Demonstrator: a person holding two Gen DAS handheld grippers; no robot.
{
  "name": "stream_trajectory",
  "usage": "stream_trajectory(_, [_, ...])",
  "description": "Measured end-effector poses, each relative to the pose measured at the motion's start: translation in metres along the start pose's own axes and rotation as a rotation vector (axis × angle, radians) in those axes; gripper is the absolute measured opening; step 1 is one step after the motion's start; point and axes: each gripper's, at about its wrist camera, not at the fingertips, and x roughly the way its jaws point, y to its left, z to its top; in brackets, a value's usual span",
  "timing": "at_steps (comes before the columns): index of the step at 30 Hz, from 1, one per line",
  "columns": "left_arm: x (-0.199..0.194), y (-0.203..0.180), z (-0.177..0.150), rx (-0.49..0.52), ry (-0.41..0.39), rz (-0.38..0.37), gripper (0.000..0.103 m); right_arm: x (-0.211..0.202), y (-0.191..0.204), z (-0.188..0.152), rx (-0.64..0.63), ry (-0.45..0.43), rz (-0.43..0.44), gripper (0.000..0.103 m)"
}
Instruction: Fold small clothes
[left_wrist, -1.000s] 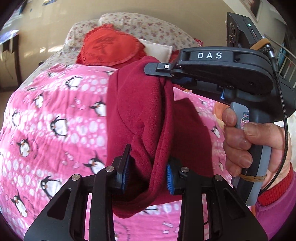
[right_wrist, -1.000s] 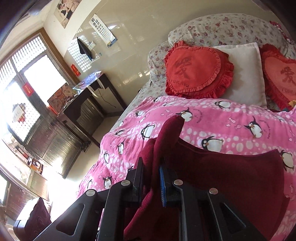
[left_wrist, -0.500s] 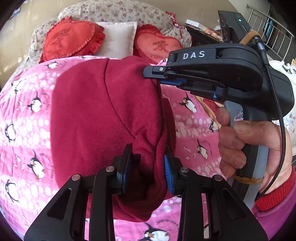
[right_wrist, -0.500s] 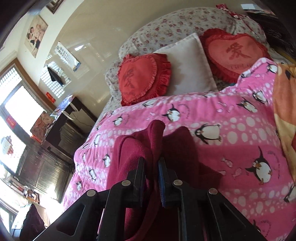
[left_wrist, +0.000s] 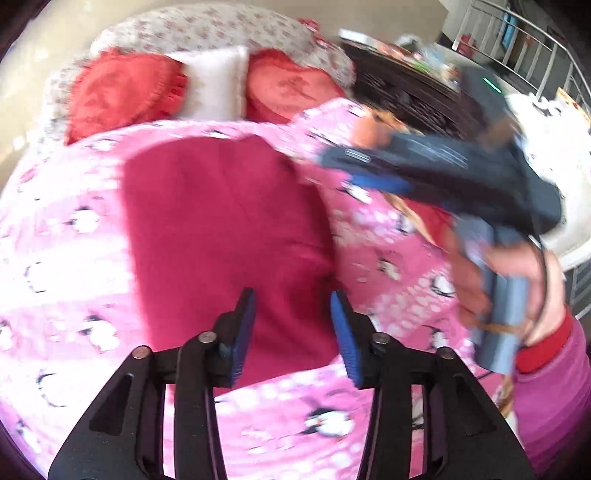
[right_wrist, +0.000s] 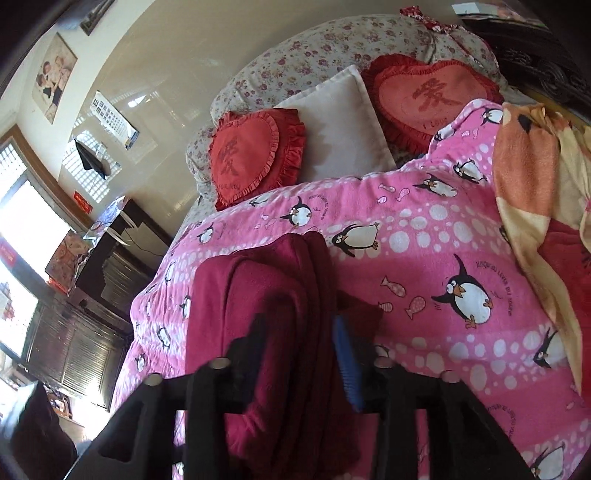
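A dark red garment (left_wrist: 221, 236) lies folded flat on the pink penguin blanket (left_wrist: 74, 229). My left gripper (left_wrist: 291, 332) is open just above the garment's near edge, holding nothing. My right gripper (left_wrist: 354, 173) shows blurred at the right of the left wrist view, off the garment's right side. In the right wrist view the right gripper (right_wrist: 299, 350) is open, with the folded garment (right_wrist: 258, 314) lying between and below its fingers.
Two red heart cushions (right_wrist: 255, 155) (right_wrist: 432, 96) and a white pillow (right_wrist: 340, 122) lean on the floral headboard bolster (right_wrist: 332, 48). An orange and cream blanket (right_wrist: 535, 192) lies at the right. A dark desk (right_wrist: 110, 254) stands left of the bed.
Both grippers have opened and let go of the red garment, which now lies flat and folded on the blanket. The right gripper has drawn back to the right.
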Motion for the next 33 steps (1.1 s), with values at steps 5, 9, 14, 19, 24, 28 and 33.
stream_trajectory(5, [0.0,0.04,-0.014,-0.077,0.009,0.128,0.042,0.005,0.025,-0.039,-0.037,0.078,0.055,0.061])
stream_trajectory(9, [0.017,0.046,-0.024,-0.097,0.049,0.156,0.042,0.03,0.032,-0.062,-0.056,0.154,0.011,0.044])
stream_trajectory(14, [0.026,0.05,-0.031,-0.108,0.058,0.128,0.042,0.009,0.03,-0.071,-0.081,0.085,0.004,0.018])
stream_trajectory(19, [0.04,0.051,-0.032,-0.118,0.073,0.13,0.042,0.018,0.01,-0.09,-0.069,0.126,-0.109,0.017])
stream_trajectory(24, [0.033,0.05,-0.027,-0.123,0.045,0.148,0.042,0.009,0.011,-0.083,-0.016,0.092,-0.094,0.022])
stream_trajectory(28, [0.033,0.053,-0.016,-0.122,0.025,0.185,0.042,-0.015,0.03,-0.068,-0.06,-0.01,-0.092,0.03])
stream_trajectory(33, [0.045,0.059,-0.001,-0.131,0.003,0.229,0.042,0.003,0.054,-0.048,-0.166,-0.032,-0.089,0.038])
